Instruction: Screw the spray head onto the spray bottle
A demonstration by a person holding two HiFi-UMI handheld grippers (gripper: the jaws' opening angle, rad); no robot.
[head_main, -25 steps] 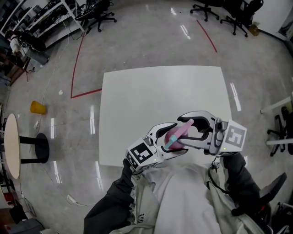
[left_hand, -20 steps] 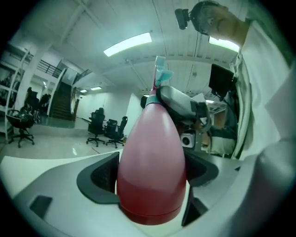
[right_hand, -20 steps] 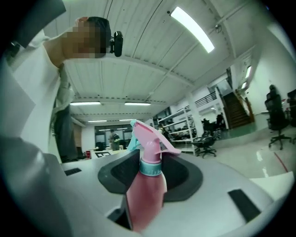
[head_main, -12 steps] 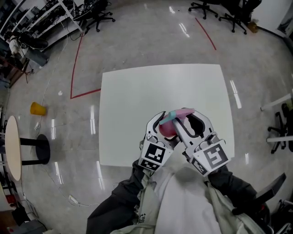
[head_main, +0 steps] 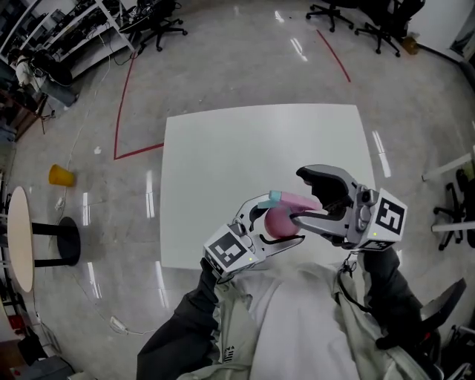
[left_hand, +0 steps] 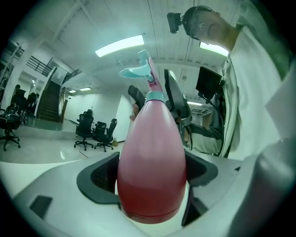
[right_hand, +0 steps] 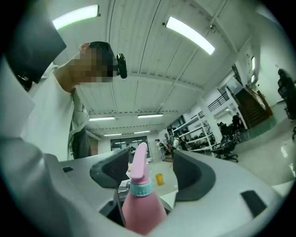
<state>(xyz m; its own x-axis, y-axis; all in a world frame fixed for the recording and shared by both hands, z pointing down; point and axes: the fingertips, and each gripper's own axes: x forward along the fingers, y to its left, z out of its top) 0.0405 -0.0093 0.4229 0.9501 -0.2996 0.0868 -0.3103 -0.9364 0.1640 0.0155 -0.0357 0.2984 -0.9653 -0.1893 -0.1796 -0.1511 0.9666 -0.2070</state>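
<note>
A pink spray bottle is held over the near edge of the white table, with my left gripper shut on its wide body. The pink spray head with its teal nozzle sits on the bottle's neck above a teal collar. My right gripper comes in from the right with its jaws on either side of the spray head. Those jaws are opening, and the pads stand apart from the head.
A yellow cup lies on the glossy floor at the left, near a round side table. Office chairs stand at the back, and red tape lines mark the floor. The person's pale jacket fills the near edge.
Half a second ago both grippers pointed up the table, with the right jaws tight on the spray head. Now the right gripper has swung back to the right and its jaws have spread.
</note>
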